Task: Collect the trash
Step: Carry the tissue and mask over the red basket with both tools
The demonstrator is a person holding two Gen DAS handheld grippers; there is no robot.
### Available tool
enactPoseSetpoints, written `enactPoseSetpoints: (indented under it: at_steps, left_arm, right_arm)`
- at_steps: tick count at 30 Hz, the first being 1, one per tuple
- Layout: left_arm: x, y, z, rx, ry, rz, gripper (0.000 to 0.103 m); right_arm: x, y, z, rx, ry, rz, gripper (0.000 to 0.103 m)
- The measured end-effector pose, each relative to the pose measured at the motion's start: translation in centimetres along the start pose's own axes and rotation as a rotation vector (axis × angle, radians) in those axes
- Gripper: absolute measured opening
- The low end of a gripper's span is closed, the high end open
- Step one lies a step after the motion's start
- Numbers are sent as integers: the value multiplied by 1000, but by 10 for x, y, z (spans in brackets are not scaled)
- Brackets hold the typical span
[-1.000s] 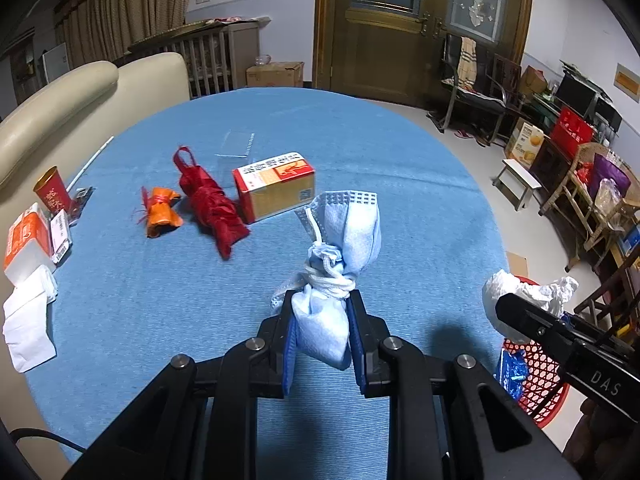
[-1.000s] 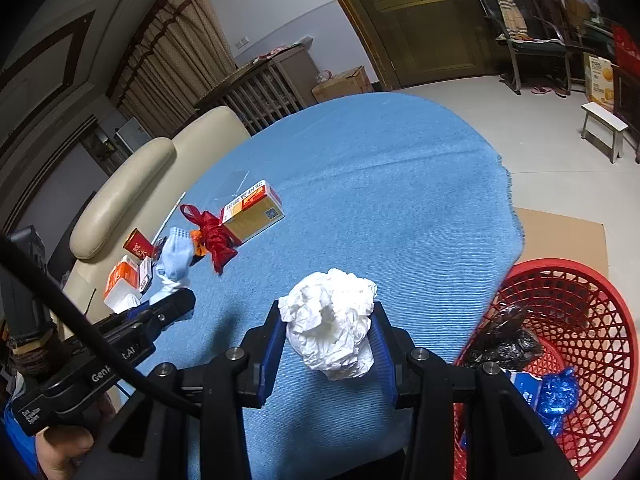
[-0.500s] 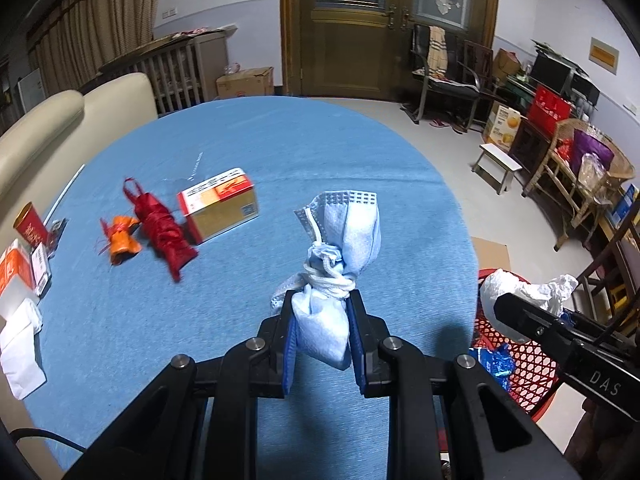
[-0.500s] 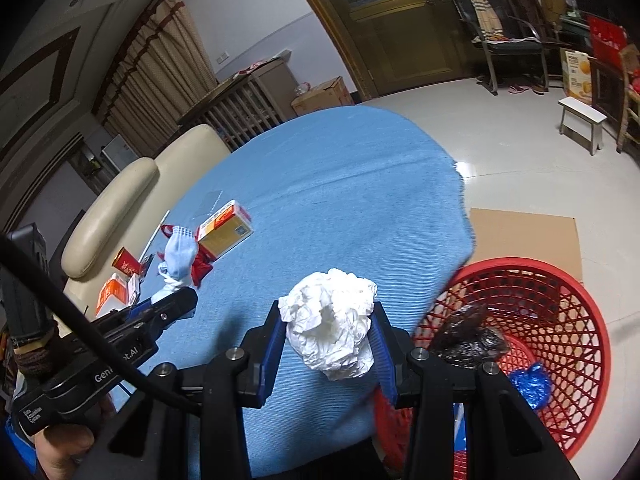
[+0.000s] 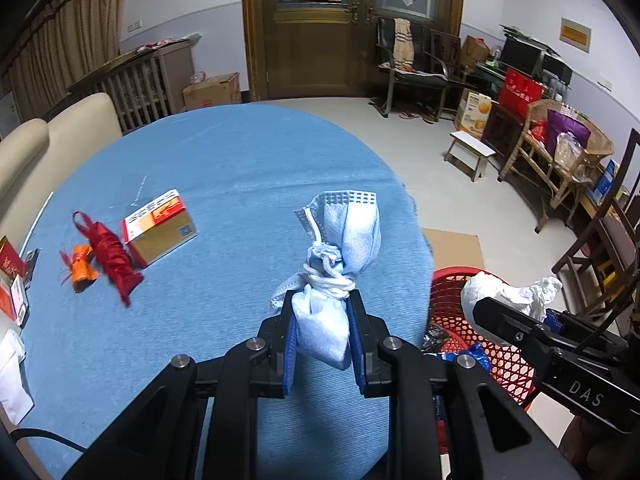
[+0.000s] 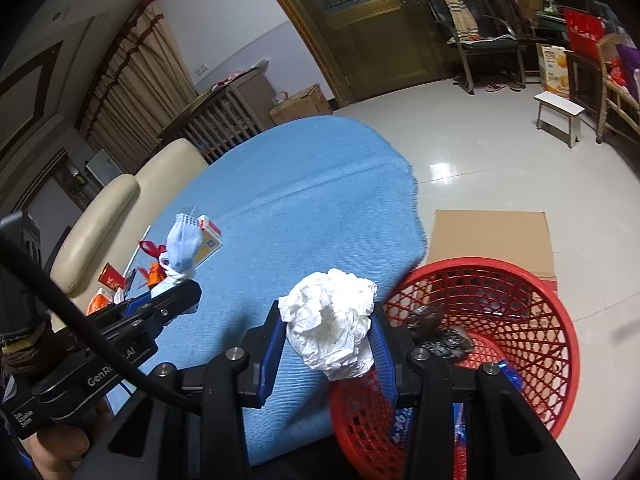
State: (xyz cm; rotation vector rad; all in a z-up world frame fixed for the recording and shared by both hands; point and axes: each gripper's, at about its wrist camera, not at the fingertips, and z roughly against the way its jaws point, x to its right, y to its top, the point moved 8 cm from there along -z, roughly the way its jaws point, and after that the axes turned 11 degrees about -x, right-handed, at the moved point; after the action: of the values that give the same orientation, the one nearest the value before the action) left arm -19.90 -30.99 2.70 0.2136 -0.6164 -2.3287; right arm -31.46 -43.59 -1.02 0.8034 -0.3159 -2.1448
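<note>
My left gripper (image 5: 322, 320) is shut on a knotted blue face mask (image 5: 340, 248) and holds it above the blue tablecloth (image 5: 240, 168) near the table's right edge. My right gripper (image 6: 328, 338) is shut on a crumpled white tissue ball (image 6: 330, 306), held at the near left rim of the red mesh basket (image 6: 520, 304) on the floor. The basket (image 5: 452, 292) holds dark and blue trash. A red-and-tan box (image 5: 158, 228), a red bundle (image 5: 114, 260) and an orange wrapper (image 5: 82, 268) lie on the table's left part.
Packets and white paper (image 5: 12, 364) lie at the table's left edge. A cream sofa (image 5: 44, 148) stands behind the table. Flat cardboard (image 6: 492, 236) lies on the floor beyond the basket. A stool (image 5: 472, 152), chairs and shelves stand at the right.
Both grippers have moved right with their loads. The tissue has gone from over the table to the basket's rim. The mask is now close to the table's right edge.
</note>
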Motion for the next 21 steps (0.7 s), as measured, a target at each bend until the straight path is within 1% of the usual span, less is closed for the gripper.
enactPoseSetpoints:
  at_steps: [7, 13, 17, 21]
  left_arm:
    - [21, 4, -2, -3, -27, -30, 24]
    - [36, 4, -6, -10, -44, -55, 24]
    - [43, 4, -9, -32, -64, -55, 24]
    - [52, 8, -7, -35, -80, -57, 24]
  right_arm:
    - [15, -1, 7, 9, -32, -13, 43]
    - [34, -5, 16, 19, -58, -50, 43]
    - [46, -9, 16, 5, -75, -77, 43]
    - [58, -13, 17, -14, -96, -102, 43]
